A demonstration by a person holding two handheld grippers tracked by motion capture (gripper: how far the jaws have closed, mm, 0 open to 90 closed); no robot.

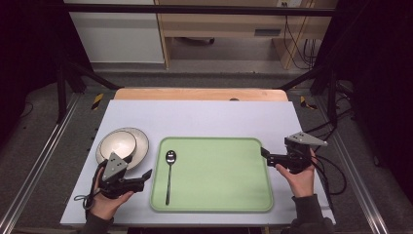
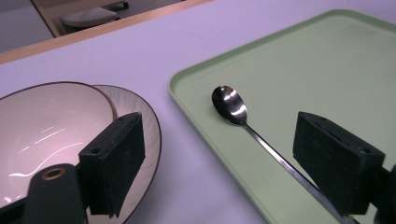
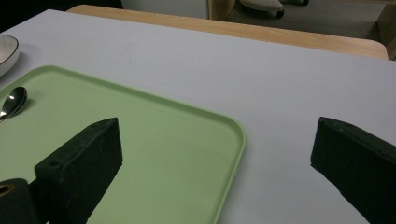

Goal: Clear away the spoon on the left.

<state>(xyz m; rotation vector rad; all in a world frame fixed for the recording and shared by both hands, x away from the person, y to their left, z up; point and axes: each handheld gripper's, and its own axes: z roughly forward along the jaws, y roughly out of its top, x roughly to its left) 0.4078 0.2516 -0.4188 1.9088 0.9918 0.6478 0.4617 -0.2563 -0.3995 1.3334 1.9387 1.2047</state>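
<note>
A pale green tray lies in the middle of the white table. A metal spoon rests along the tray's left side with its bowl end toward the far edge. Left of the tray, a cream bowl sits on a plate. My left gripper is open just left of the tray, beside the spoon's handle and near the plate. In the left gripper view the open jaws frame the spoon and the plate's rim. My right gripper is open at the tray's right edge, with nothing held.
In the right gripper view, the tray's rounded far right corner lies between the open jaws, and the spoon's bowl shows far left. A bare wooden strip runs along the table's far edge. Dark frame posts stand at both sides.
</note>
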